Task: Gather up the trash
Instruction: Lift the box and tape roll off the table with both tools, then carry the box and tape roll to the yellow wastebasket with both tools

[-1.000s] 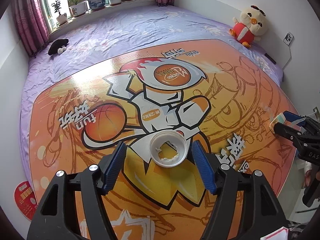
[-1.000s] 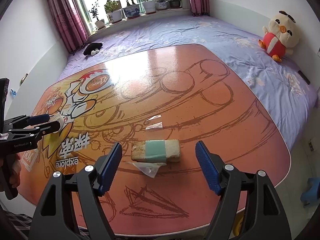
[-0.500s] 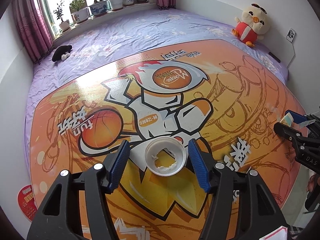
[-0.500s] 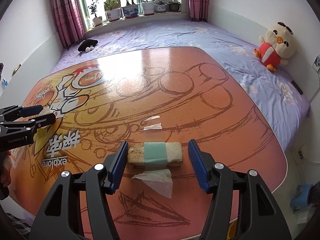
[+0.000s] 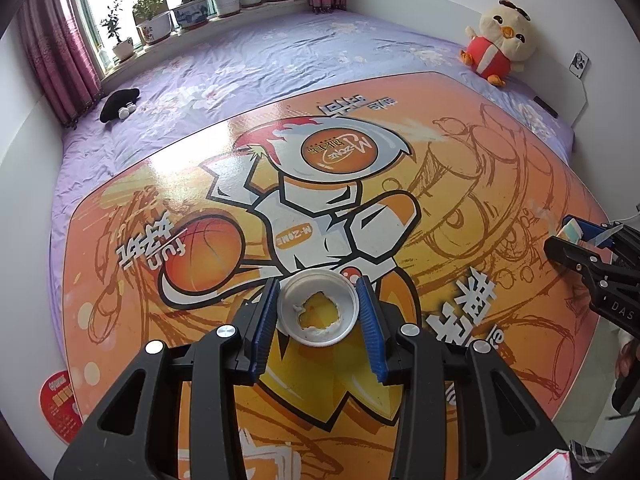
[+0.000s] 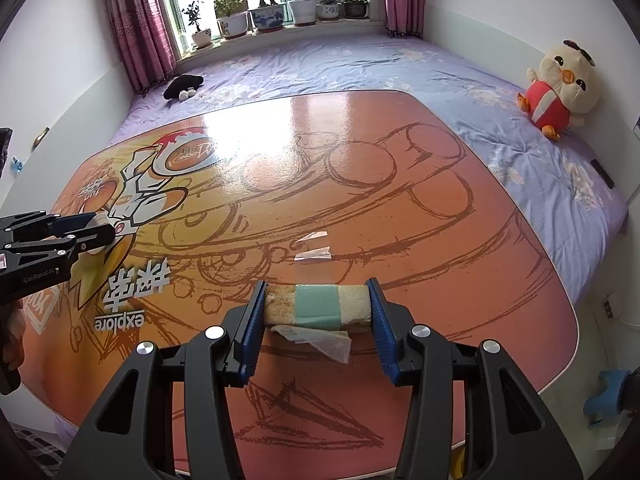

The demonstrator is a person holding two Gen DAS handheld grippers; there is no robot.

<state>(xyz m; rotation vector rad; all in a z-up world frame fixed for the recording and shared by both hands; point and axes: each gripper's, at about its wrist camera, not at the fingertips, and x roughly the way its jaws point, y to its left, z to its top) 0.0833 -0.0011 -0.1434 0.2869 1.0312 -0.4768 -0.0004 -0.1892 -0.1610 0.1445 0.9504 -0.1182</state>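
We are at the grasping step on both sides at once. Our left gripper (image 5: 318,312) has its blue fingers (image 5: 267,320) set on either side of a torn white foam cup (image 5: 318,307) lying on the printed orange table (image 5: 460,184), near the cartoon figure; the pads look to be touching or just beside the rim, so we judge the pinch as closing, not yet firm. Our right gripper (image 6: 316,312) brackets a sponge-like block with a teal band (image 6: 317,306) end to end, its fingers (image 6: 253,320) pressed against both short faces, so we take that piece as pinched. A crumpled clear wrapper (image 6: 316,338) lies against the block's near side, and two more clear film scraps (image 6: 313,246) sit farther out on the table, well apart from the grippers. Next, the left side calls for a gentle squeeze, since thin foam will likely buckle or tear further, then a straight lift. The right side calls for lifting without dragging the loose wrapper along. We see no bin in either view, so where the pieces go we cannot tell.
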